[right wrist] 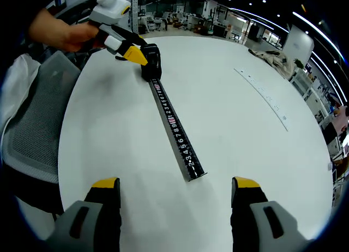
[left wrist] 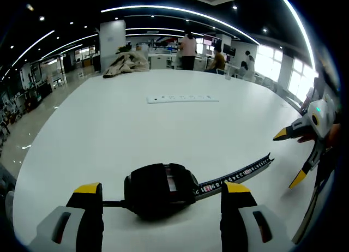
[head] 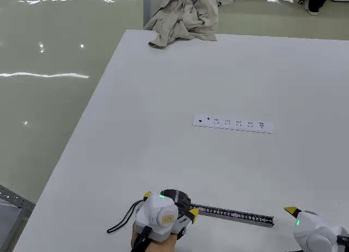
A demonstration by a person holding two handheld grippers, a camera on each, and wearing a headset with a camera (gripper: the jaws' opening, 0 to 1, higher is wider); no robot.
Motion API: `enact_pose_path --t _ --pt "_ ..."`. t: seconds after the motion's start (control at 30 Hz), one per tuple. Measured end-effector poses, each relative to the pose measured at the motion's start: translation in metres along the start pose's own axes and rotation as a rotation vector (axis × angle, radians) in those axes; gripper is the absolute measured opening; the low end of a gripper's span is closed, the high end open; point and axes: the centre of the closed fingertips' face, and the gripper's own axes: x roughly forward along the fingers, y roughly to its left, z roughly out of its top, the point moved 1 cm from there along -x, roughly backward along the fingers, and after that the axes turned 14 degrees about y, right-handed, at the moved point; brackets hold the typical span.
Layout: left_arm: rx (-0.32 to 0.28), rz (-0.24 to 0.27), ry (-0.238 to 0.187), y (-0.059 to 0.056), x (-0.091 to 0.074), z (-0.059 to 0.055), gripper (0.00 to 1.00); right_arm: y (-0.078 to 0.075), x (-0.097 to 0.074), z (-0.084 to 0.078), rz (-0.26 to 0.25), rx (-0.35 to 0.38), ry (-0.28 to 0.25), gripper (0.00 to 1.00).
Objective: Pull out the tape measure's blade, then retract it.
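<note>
The black tape measure case [head: 179, 199] lies near the front edge of the white table [head: 218, 72]. Its blade [head: 234, 214] is drawn out to the right and lies flat, with its hook end [right wrist: 195, 175] on the table. My left gripper [head: 170, 204] is open, and its yellow-tipped jaws stand on either side of the case [left wrist: 161, 189] with a gap on each side. My right gripper [right wrist: 172, 182] is open just short of the blade's end, with nothing between its fingers. The right gripper [head: 308, 227] sits at the bottom right of the head view.
A white power strip [head: 233, 124] lies mid-table. A beige garment [head: 182, 17] is bunched at the far edge. The table's left edge drops to a glossy floor. A black wrist cord [head: 121, 222] trails from the case. A grey mesh chair [right wrist: 32, 132] stands by the table.
</note>
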Motion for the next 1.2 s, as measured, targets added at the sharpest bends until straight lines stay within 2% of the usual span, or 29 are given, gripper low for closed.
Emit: enact_pose_path --t 0.37,0.57,0.7,0.9,1.2 --pt "-0.035 0.013 0.014 0.001 0.008 -0.002 0.85 -0.011 0.016 0.007 0.03 -0.042 0.011 0.83" --pt "-0.068 0.013 0.016 0.0 0.01 -0.003 0.83 -0.017 0.02 0.012 0.046 -0.064 0.024 0.77" --pt "-0.09 0.011 0.018 0.0 0.011 -0.004 0.81 -0.022 0.024 0.013 0.045 -0.067 0.03 0.78" --pt "-0.12 0.013 0.02 0.002 0.013 -0.005 0.79 -0.021 0.029 0.012 0.071 -0.098 0.054 0.7" --pt "-0.133 0.012 0.027 0.004 0.014 -0.007 0.77 -0.028 0.037 0.009 0.1 -0.091 0.072 0.59"
